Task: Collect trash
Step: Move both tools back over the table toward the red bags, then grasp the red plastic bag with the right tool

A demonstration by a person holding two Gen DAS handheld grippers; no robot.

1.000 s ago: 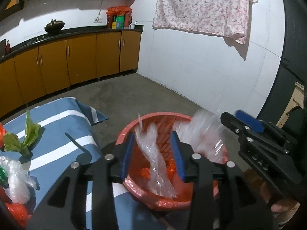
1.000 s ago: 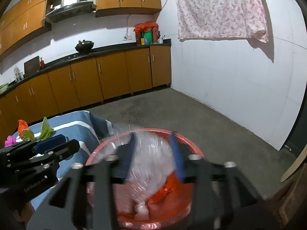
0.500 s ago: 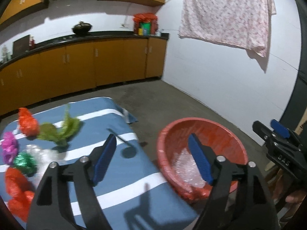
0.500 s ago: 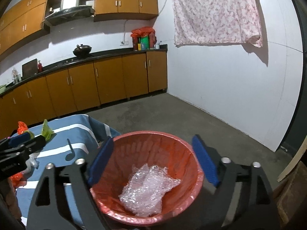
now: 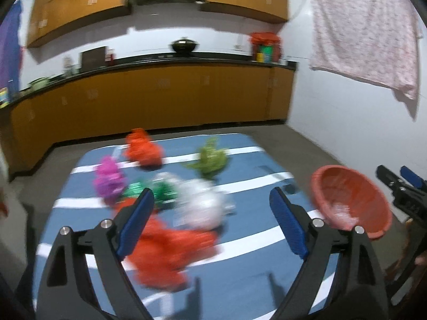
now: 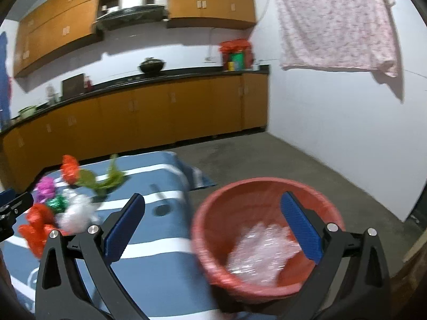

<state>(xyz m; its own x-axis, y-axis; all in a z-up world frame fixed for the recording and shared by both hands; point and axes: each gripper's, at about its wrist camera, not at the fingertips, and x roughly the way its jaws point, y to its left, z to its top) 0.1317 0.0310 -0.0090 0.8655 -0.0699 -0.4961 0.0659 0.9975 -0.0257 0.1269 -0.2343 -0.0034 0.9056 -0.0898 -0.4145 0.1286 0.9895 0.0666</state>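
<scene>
Left gripper (image 5: pixel 210 224): fingers spread wide, empty, above crumpled trash wrappers (image 5: pixel 173 250) on the blue striped counter (image 5: pixel 240 288). Right gripper (image 6: pixel 213 229): fingers wide, empty, over the red basket (image 6: pixel 213 264) holding clear plastic (image 6: pixel 259 256), just beside the counter.

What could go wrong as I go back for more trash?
The trash pieces lie bunched together: the left gripper, open over the red bag, could also snag the clear bag beside it. The red basket stands off the table's right edge, so a loose drop could land on the floor. Both views are blurred, so aim may be off.
</scene>
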